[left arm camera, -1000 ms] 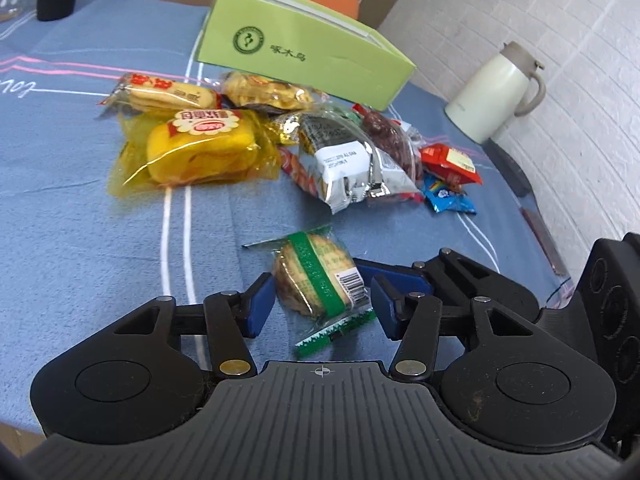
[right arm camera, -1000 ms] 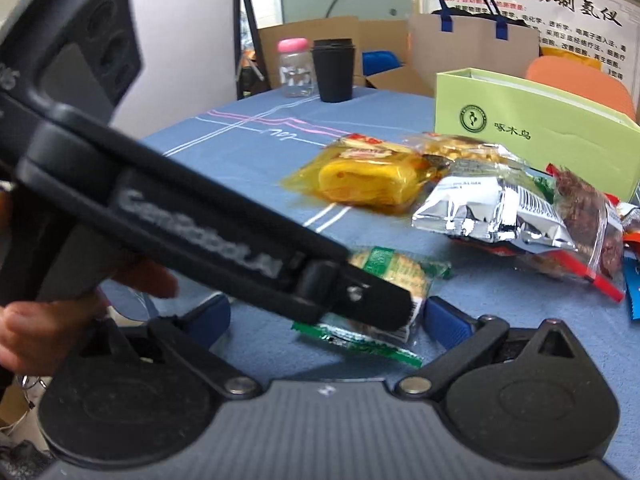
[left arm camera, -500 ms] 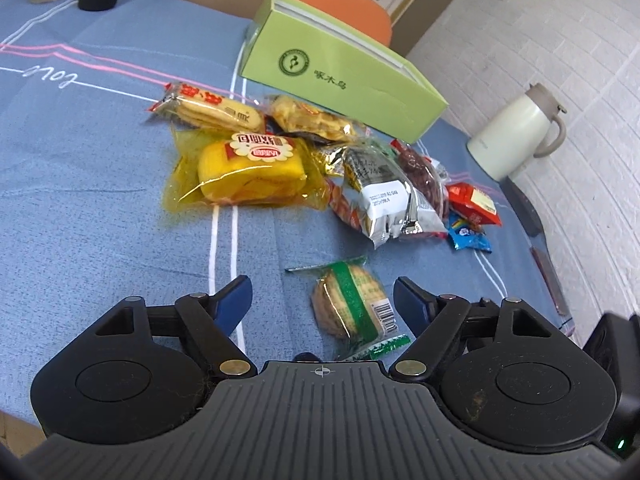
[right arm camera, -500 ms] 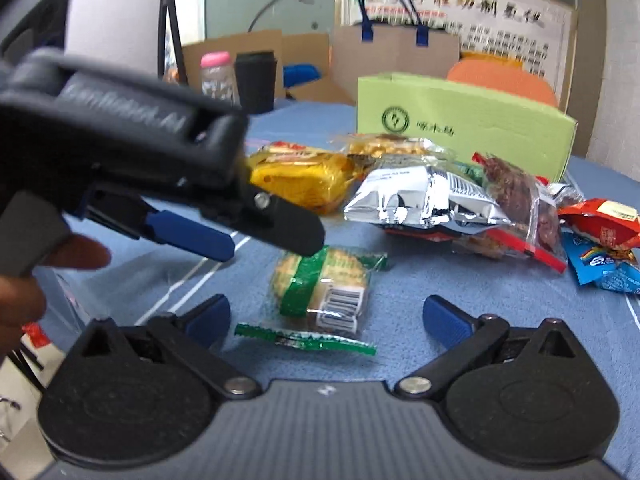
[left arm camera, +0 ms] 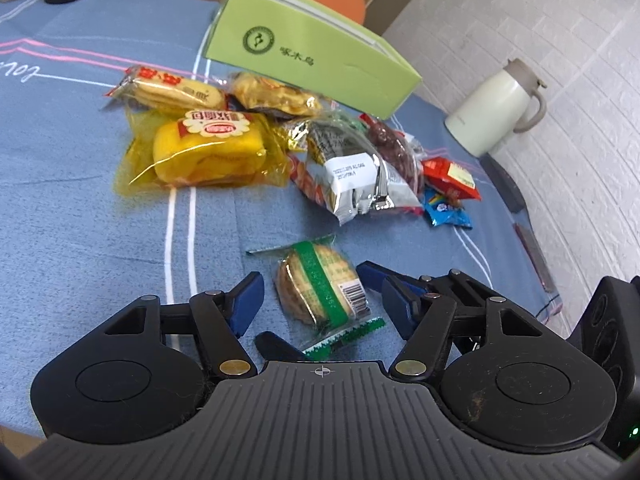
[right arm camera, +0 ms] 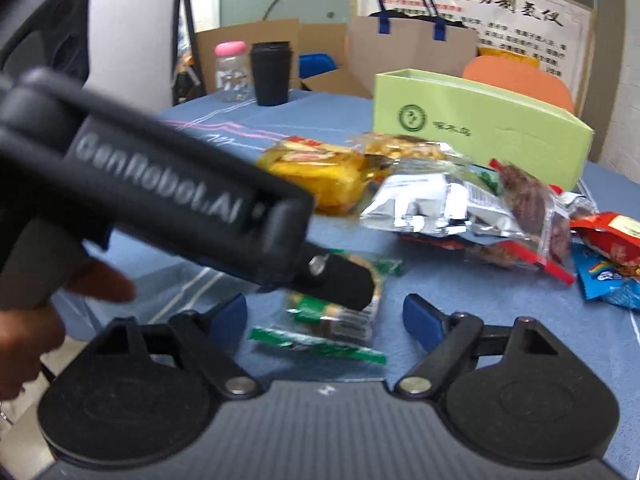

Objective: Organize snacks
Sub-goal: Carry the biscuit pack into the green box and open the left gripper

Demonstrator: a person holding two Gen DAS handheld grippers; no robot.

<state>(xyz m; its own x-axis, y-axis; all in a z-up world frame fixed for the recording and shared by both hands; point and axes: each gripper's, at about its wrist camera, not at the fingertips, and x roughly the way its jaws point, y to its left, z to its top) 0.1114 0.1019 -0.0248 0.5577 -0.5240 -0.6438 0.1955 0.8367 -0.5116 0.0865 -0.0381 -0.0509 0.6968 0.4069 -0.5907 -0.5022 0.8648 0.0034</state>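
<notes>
Together we bracket biscuit pack [left arm camera: 320, 292] on blue cloth [left arm camera: 80, 216], near table edge. Our left gripper [left arm camera: 320, 296] spread, pack between its fingers, touching neither. Our right gripper [right arm camera: 324, 316] also spread. Left view alone shows kettle [left arm camera: 492, 108]; right view alone shows cup [right arm camera: 270, 74], bottle [right arm camera: 231, 72]. Pack's long axis runs away from left camera, serrated green end nearest. Snack pile [left arm camera: 256, 148] beyond, box [left arm camera: 312, 52] behind.

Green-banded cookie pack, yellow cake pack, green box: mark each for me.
green-banded cookie pack [left arm camera: 320, 286]: left wrist view, on the green band across the cookie.
yellow cake pack [left arm camera: 208, 152]: left wrist view, on the yellow cake under the wrapper.
green box [right arm camera: 480, 128]: right wrist view, on its printed front wall.
</notes>
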